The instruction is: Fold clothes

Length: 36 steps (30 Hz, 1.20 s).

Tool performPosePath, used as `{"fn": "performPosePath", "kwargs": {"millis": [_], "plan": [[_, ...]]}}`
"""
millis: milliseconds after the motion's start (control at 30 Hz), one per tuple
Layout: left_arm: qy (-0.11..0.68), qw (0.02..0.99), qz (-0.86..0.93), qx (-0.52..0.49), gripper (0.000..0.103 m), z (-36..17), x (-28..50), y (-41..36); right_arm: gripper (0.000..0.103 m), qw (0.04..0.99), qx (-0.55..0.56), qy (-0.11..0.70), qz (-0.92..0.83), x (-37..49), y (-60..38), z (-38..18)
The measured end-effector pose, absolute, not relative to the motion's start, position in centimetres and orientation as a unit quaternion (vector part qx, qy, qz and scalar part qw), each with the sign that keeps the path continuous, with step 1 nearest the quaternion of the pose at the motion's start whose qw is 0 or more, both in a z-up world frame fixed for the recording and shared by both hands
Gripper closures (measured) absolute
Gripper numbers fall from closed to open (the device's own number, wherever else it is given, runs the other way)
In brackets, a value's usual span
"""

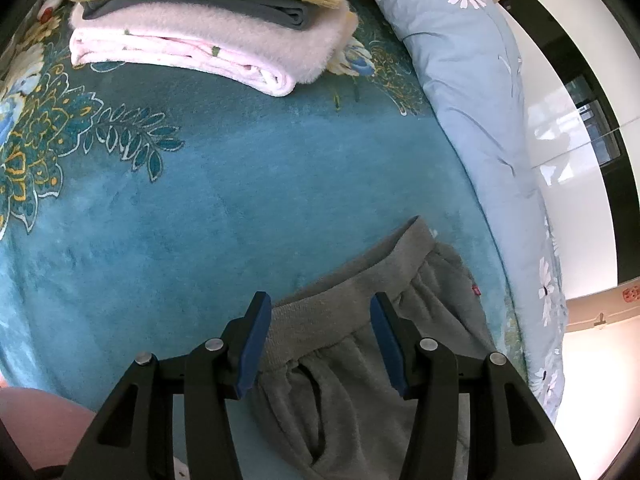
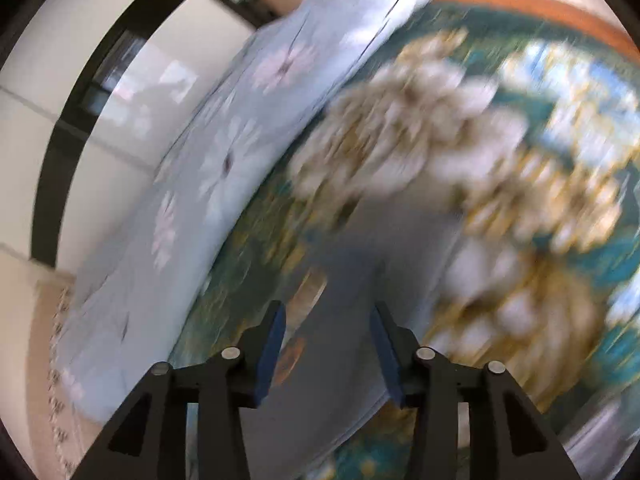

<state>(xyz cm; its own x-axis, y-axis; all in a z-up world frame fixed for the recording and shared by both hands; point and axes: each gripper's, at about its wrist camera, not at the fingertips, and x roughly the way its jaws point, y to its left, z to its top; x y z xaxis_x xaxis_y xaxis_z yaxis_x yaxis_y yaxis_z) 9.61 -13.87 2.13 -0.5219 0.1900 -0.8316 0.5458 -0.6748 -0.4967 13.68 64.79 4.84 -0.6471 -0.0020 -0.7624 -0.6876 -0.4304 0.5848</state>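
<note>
Grey sweatpants [image 1: 360,360] lie on the teal flowered blanket [image 1: 240,184], waistband [image 1: 348,284] toward the far side. My left gripper [image 1: 318,304] hovers open over the waistband, its blue pads on either side of the band, not closed on it. In the right wrist view the picture is blurred by motion. My right gripper [image 2: 328,316] is open above a grey stretch of cloth [image 2: 360,280] that lies on the same blanket [image 2: 520,200]; nothing is held between its fingers.
A stack of folded clothes [image 1: 208,28] sits at the far left: pink at the bottom, grey, then olive knit on top. A light blue daisy-print quilt [image 1: 472,92] [image 2: 208,168] runs along the bed's edge by a white wall and dark window frame [image 1: 600,120].
</note>
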Motion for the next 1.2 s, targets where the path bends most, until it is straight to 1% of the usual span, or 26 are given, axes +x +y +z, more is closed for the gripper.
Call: {"fn": "performPosePath", "kwargs": {"millis": [133, 233, 333, 467, 633, 733, 833, 933, 1100, 1200], "plan": [[0.395, 0.110, -0.779, 0.474, 0.050, 2.1, 9.7, -14.1, 0.055, 0.160, -0.411, 0.493, 0.750, 9.6, 58.4, 2.3], [0.401, 0.110, -0.776, 0.474, 0.050, 1.9, 9.7, -14.2, 0.055, 0.120, -0.438, 0.470, 0.757, 5.9, 54.1, 2.4], [0.409, 0.107, -0.773, 0.473, 0.050, 1.6, 9.6, -14.3, 0.055, 0.104, -0.456, 0.444, 0.764, 2.8, 51.3, 3.0], [0.415, 0.097, -0.767, 0.480, 0.050, 0.9, 9.0, -14.1, 0.055, 0.106, -0.483, 0.439, 0.750, 0.2, 50.0, 2.9], [0.421, 0.084, -0.758, 0.492, 0.050, -0.1, 8.3, -14.0, 0.055, 0.121, -0.491, 0.442, 0.741, -1.3, 49.2, 2.7], [0.418, 0.089, -0.751, 0.504, 0.050, -0.5, 7.8, -14.0, 0.053, 0.130, -0.491, 0.440, 0.741, -1.7, 49.2, 2.9], [0.400, 0.083, -0.759, 0.508, 0.050, -0.3, 7.5, -13.4, 0.053, 0.137, -0.498, 0.430, 0.740, -3.1, 48.9, 2.9], [0.399, 0.077, -0.758, 0.511, 0.050, -0.6, 7.2, -13.1, 0.053, 0.147, -0.505, 0.422, 0.739, -4.6, 48.4, 3.0], [0.397, 0.067, -0.756, 0.516, 0.050, -1.1, 6.7, -12.6, 0.053, 0.196, -0.520, 0.417, 0.720, -7.1, 48.2, 2.1], [0.396, 0.061, -0.755, 0.519, 0.050, -1.4, 6.4, -12.4, 0.053, 0.242, -0.540, 0.398, 0.701, -8.1, 47.9, 1.2]]}}
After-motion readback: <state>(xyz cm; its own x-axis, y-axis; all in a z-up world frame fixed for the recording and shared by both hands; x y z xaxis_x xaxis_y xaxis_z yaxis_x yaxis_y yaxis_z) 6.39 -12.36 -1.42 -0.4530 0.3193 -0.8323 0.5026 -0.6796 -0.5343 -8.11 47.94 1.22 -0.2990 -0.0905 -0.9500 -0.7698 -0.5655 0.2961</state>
